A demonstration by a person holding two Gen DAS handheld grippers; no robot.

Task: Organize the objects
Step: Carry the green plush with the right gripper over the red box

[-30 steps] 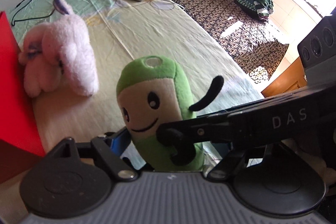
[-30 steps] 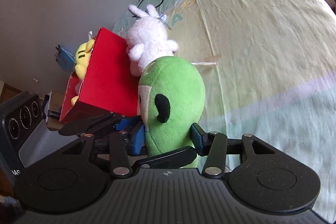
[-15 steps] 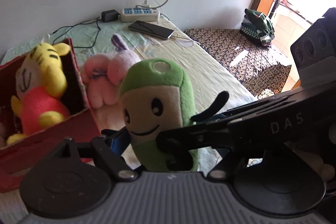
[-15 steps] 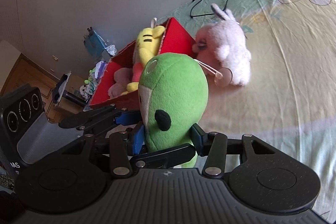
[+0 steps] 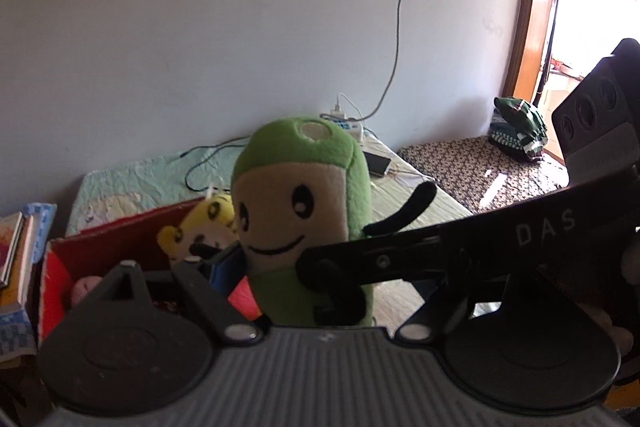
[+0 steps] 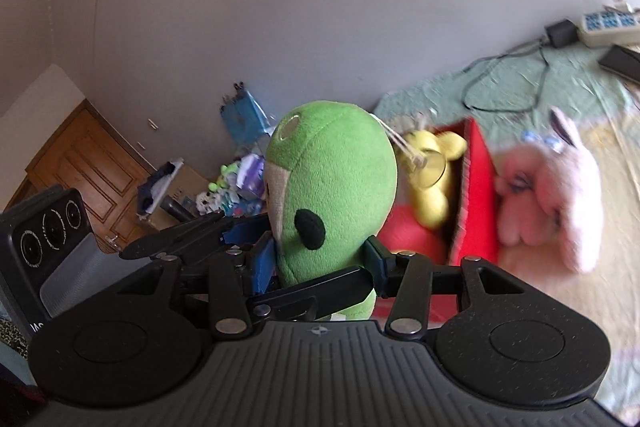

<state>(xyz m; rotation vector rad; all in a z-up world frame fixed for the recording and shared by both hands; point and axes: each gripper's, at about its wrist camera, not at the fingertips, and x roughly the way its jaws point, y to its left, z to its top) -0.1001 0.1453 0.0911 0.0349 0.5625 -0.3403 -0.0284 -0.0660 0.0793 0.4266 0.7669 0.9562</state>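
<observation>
One pale green bedsheet (image 6: 580,95) carries one open red cardboard box (image 6: 476,195) with one yellow plush toy (image 6: 432,183) inside and one pink plush rabbit (image 6: 556,195) just beside it. One green plush toy with a smiling face (image 5: 300,211) stands upright in the air in front of the box. Two grippers, left gripper (image 5: 296,279) and right gripper (image 6: 320,259), each half-closed, pinch its lower body.

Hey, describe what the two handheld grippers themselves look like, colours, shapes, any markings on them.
Both look alike. The right gripper has a grey ribbed body flanked by two round black discs, black link bars with silver rivets, and blue pads on black fingers. The left gripper is built the same; crossing its view, the right one's black arm carries white "DAS" lettering, with three round lenses on the block behind it.
</observation>
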